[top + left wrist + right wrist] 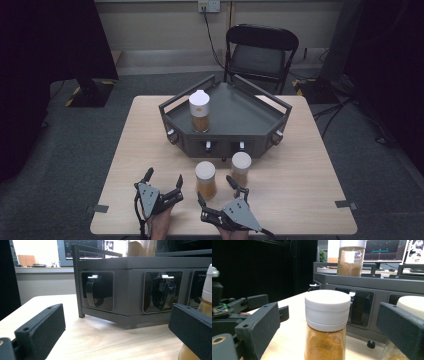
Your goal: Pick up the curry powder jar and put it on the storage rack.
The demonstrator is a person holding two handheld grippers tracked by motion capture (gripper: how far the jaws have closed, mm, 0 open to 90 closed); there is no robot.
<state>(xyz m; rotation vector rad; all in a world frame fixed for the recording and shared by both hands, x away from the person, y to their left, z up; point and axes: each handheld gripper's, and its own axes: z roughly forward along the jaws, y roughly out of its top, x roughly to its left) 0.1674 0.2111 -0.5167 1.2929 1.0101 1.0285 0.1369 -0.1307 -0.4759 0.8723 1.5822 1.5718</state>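
1. Both grippers sit at the near table edge: left gripper [163, 181] and right gripper [217, 189], jaws spread wide, nothing held.
2. Near jar [205, 179] stands on the table [300, 200] between them; in the right gripper view it is centred between the jaws [325, 322], no contact.
3. Second jar [241, 168] is just right of it and a little farther back. Third jar [199, 110] stands on the tray [240, 115].
4. Handling, my guess: clear rigid body, probably glass or hard plastic, smooth so likely slippery, brown powder gives moderate weight. Grip the body below the white cap [327, 308].
5. High view gives layout; the left gripper view adds the tray's front recesses with black levers [96, 292].
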